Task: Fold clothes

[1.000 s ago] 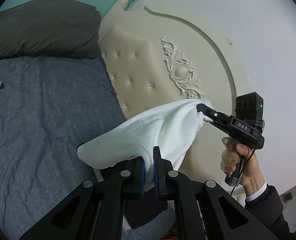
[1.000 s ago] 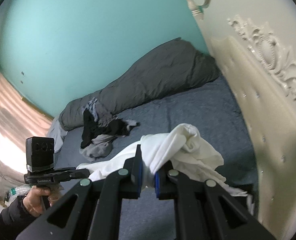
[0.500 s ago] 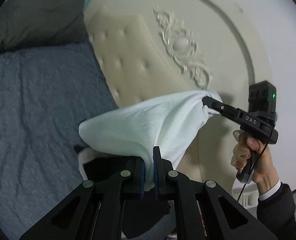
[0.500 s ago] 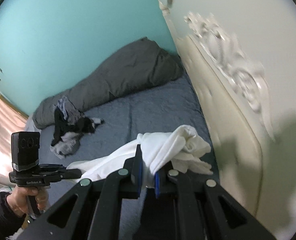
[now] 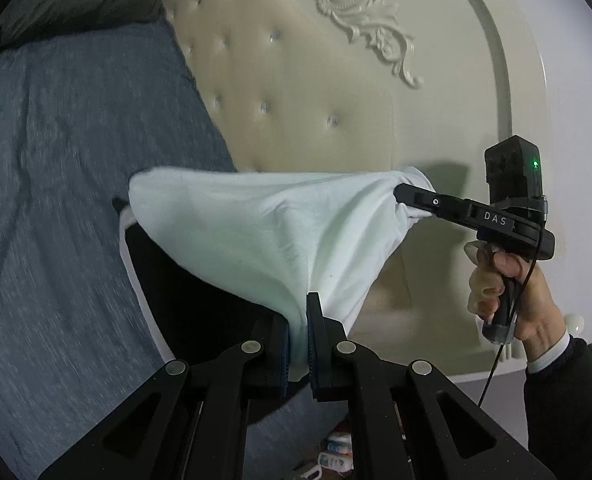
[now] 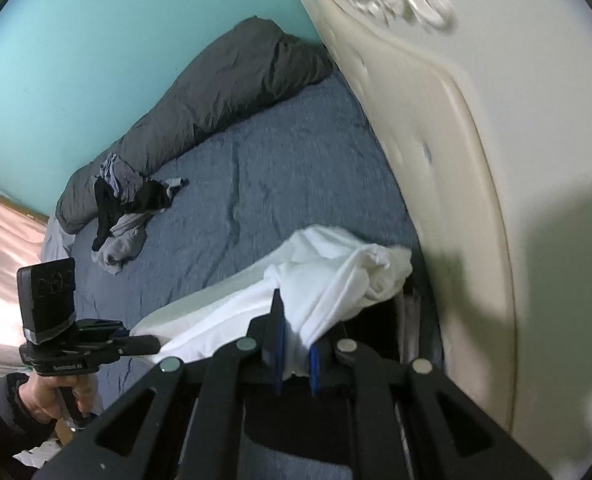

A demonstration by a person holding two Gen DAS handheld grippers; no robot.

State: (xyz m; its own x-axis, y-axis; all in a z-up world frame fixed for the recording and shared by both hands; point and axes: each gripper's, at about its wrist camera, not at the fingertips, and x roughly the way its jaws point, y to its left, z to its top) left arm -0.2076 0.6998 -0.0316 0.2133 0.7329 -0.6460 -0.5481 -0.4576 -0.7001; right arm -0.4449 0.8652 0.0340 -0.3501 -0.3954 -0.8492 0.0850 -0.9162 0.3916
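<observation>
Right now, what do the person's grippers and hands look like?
Both are black. The right gripper says "DAS" in white; a boxy black camera with a green light sits on top, and a thin black cable hangs down. The right hand has a dark sleeve and white cuff. The left gripper has blue pads and silver bolts.

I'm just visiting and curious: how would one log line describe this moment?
left gripper: shut on white garment | right gripper: shut on white garment | garment: held above bed
</observation>
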